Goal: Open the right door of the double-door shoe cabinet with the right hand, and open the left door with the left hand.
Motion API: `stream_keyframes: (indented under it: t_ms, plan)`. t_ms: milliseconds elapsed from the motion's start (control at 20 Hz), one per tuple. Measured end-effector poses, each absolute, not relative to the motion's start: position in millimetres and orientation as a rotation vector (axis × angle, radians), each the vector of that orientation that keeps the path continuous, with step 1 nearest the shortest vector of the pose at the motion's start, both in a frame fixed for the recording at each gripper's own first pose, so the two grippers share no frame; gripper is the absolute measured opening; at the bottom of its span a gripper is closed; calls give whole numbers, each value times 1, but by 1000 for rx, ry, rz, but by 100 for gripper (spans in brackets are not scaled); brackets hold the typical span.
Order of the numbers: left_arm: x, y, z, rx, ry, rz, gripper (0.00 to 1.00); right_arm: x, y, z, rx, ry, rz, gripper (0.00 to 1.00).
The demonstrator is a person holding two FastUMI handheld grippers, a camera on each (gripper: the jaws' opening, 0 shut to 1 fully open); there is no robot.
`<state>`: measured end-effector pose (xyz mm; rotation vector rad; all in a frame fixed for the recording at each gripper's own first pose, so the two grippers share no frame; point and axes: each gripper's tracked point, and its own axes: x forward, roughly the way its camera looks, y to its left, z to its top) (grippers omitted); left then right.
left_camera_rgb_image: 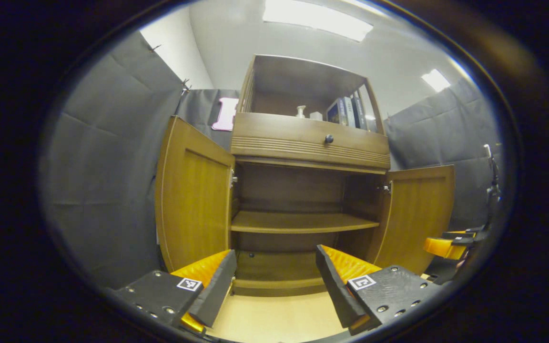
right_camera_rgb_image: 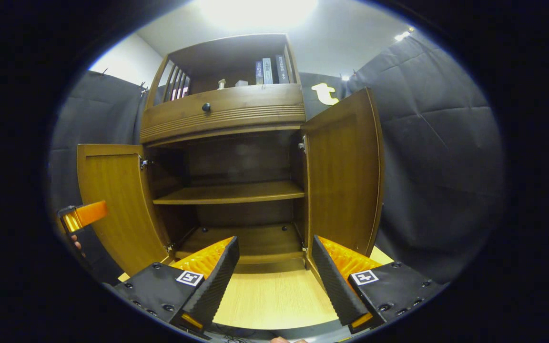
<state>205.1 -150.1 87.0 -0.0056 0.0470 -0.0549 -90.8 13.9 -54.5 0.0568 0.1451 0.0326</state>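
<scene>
Both claws hang spread wide and hold nothing, backed off from the cabinet, which suggests the pulling is done. Left claw (left_camera_rgb_image: 274, 281) faces the opening squarely; right claw (right_camera_rgb_image: 272, 278) does likewise, and shows again at four o'clock in the left gripper view.

Beyond them, left door (left_camera_rgb_image: 193, 200) stands swung out at nine o'clock, right door (right_camera_rgb_image: 343, 176) at three o'clock in the right gripper view. Both sit clear of the shelf (left_camera_rgb_image: 298, 221), so the inside lies open. Farther up, at twelve, are the drawer (left_camera_rgb_image: 310, 140) and books (left_camera_rgb_image: 348, 112).
</scene>
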Motion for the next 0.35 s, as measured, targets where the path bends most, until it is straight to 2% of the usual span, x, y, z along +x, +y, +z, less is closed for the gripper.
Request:
stream_keyframes:
  t_ms: [50,100,200,300,350]
  plan:
    - [206,-150,86,-1,50,-57,96,-93,14,-55,59,147,31,97]
    - [207,-150,85,6,51,-56,96,-93,13,-57,56,151,33,93]
    - [206,-147,83,19,52,-50,96,-94,10,-58,41,152,35,97]
    - [204,-142,77,27,64,-40,95,-93,5,-60,29,153,21,93]
    - [205,-139,73,27,72,-34,95,-92,5,-60,35,155,18,97]
